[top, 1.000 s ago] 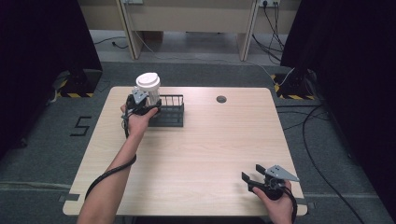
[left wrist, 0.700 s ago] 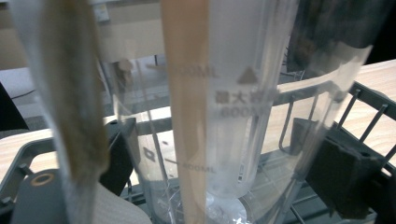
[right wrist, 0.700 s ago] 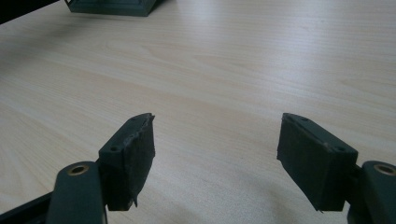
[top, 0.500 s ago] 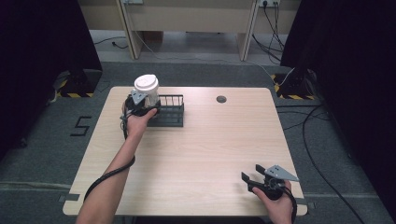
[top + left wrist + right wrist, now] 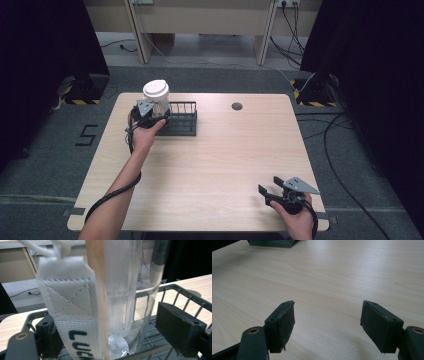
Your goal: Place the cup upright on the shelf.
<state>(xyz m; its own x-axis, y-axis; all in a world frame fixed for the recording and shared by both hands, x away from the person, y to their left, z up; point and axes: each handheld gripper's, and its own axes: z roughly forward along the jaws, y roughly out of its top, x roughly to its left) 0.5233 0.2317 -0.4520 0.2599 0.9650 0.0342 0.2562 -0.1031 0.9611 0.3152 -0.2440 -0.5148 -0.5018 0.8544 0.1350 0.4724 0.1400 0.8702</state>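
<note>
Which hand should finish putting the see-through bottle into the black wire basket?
The left. The left gripper is at the basket with the bottle between its jaws, hanging over the basket floor. The right gripper sits open at the table's near right corner, far away.

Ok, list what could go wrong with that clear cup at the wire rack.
1. The tall clear cup stands at the black wire rack's left end between the left gripper fingers; a sideways pull could tip it.
2. Its white strap hangs near one finger and might snag.
3. The right gripper rests open, far away, so it could hardly steady anything.
</note>
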